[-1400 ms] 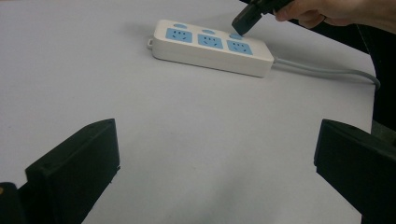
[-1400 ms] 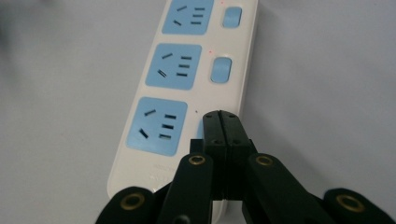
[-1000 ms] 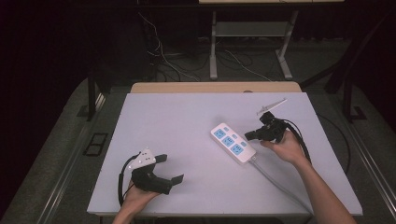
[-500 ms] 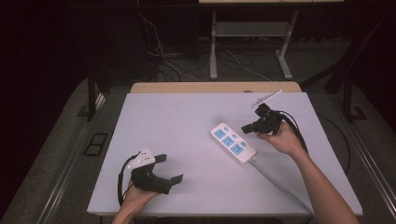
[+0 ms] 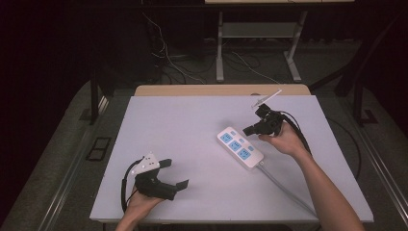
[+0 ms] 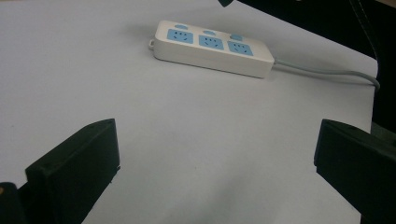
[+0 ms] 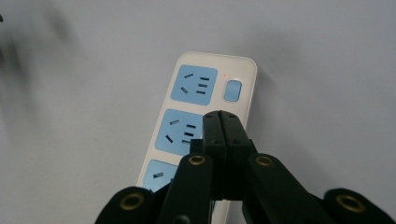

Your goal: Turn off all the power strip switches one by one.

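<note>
A white power strip (image 5: 239,147) with three blue sockets lies right of the table's middle, and its grey cord (image 5: 284,185) runs to the front right. My right gripper (image 5: 246,131) hovers just above the strip's far end with its jaws pressed together and nothing between them. In the right gripper view the shut tips (image 7: 220,116) cover part of the middle socket of the strip (image 7: 191,84), beside its blue switch (image 7: 232,90). My left gripper (image 5: 175,173) rests near the front left, jaws wide apart and empty. From the left gripper view (image 6: 215,163) the strip (image 6: 212,46) lies well ahead.
The white table top (image 5: 192,125) has a wooden strip (image 5: 216,90) along its far edge. Beyond it are metal desk legs (image 5: 220,53) and loose cables (image 5: 168,62) on the dark floor. A black cable (image 5: 300,132) trails from the right gripper.
The right gripper has risen a little and drifted toward the far side of the table, staying shut. The left gripper and the power strip have kept still.
</note>
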A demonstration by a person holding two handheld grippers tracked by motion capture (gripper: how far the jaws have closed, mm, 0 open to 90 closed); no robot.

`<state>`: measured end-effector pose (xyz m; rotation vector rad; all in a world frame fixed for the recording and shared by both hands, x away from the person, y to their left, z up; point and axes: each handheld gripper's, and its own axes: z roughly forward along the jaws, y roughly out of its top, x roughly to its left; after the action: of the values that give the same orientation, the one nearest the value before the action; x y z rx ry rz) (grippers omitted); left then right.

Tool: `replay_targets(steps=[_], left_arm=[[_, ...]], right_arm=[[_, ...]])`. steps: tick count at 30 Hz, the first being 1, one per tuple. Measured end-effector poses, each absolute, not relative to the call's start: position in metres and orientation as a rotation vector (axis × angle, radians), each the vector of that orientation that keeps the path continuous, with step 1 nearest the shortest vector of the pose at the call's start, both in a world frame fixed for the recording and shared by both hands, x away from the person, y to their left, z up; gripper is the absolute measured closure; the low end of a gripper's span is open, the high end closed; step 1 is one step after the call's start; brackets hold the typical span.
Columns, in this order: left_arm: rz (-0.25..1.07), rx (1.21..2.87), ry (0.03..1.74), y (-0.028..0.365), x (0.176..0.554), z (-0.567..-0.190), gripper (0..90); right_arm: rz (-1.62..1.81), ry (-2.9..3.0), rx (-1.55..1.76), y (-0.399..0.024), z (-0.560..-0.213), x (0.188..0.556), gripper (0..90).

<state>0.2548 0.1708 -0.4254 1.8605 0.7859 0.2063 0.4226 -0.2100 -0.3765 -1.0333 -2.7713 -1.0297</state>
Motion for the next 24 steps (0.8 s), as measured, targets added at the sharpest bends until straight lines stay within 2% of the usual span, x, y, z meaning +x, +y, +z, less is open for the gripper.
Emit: replay_targets(steps=[24], left_arm=[[0.216,1.858,0.782,0.171,0.254,-0.425,0.0]], right_arm=[[-0.982,-2.759,-1.035,-0.201,-0.398,0.433,90.0]])
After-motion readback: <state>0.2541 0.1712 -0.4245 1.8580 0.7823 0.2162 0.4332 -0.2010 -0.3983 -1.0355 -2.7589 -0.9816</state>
